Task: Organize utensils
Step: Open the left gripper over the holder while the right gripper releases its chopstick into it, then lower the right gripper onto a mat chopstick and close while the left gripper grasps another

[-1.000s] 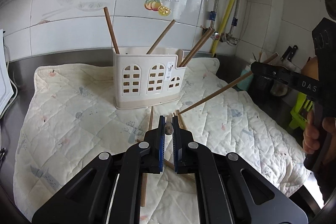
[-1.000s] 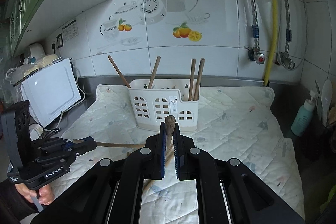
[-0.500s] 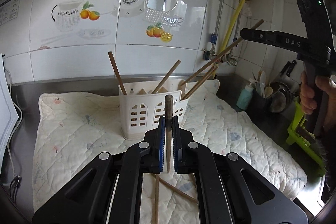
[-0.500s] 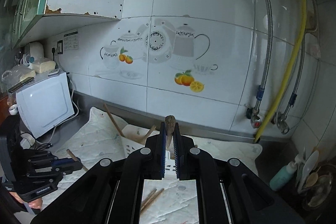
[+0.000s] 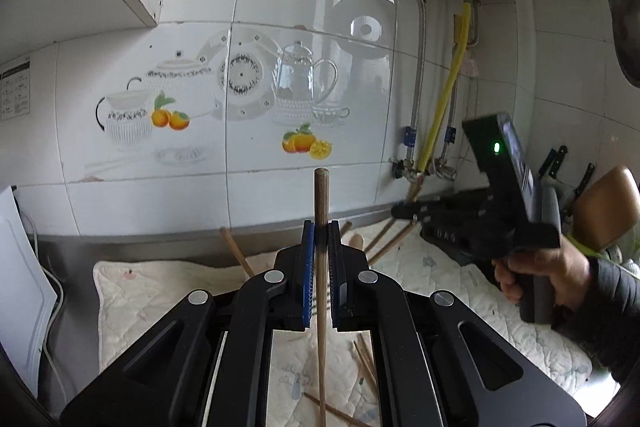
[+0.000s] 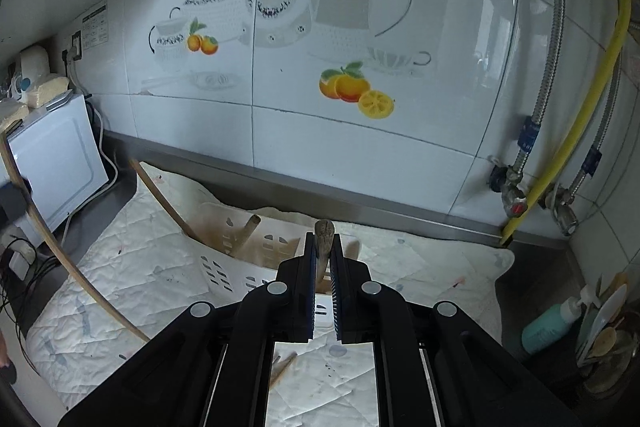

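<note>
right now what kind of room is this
Most likely a home kitchen: a tiled wall printed with teapots and oranges, a white slotted utensil caddy on a quilted mat, and knives and a cutting board by the wall.

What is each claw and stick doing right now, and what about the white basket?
left claw: shut on a chopstick
chopstick: upright, lifted off the mat
right claw: shut on a second chopstick
second chopstick: held above the basket
basket: holds chopsticks leaning inside
mat: loose chopsticks lying on it
</note>
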Demonstrator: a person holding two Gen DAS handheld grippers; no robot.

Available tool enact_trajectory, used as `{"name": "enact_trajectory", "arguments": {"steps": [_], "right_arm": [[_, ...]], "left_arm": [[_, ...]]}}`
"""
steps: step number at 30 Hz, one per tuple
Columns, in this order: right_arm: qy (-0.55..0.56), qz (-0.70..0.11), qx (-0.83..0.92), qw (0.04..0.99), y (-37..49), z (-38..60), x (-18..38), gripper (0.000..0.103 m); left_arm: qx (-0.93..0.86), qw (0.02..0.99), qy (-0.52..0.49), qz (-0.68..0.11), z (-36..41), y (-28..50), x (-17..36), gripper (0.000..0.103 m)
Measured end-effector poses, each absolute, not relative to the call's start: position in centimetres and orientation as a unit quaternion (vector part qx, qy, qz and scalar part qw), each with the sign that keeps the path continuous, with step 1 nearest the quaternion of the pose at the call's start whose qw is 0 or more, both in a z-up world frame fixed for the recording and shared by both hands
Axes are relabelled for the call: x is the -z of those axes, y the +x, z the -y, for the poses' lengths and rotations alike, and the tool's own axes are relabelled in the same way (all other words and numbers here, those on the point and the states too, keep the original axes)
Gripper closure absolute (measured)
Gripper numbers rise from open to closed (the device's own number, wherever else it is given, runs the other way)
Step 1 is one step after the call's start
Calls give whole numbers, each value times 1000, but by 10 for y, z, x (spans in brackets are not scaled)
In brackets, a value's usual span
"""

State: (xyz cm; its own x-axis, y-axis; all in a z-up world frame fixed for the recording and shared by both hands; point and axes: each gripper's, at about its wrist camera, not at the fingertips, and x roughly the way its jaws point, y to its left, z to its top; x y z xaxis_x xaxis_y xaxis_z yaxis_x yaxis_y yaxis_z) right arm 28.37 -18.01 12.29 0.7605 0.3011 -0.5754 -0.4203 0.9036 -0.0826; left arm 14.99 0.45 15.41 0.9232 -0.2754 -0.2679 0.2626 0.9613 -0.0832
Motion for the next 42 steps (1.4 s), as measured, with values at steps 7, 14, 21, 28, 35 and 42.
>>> {"name": "enact_trajectory", "arguments": {"steps": [7,14,21,28,35,42], "right_arm": [[-110,-280,-182,936,288,183,-112,91],[-121,-226,-183,949,255,196,-127,89],[-130,-192,-203,951,214,203,-124,87],[-99,-207,-227,946,188,213,-97,87],[-57,-261,-230,936,177,219,-48,87],[-25,-308,-216,926,156,221,0,87]], "left_arm": [[116,988,-14,-97,-4,182,-195,98],[91,992,-8,-89,0,226,-207,98],[75,992,-27,-96,-1,262,-192,98],[63,990,-46,-115,-7,281,-165,98],[69,989,-24,-130,1,277,-147,94],[70,990,-5,-122,5,250,-148,62]]}}
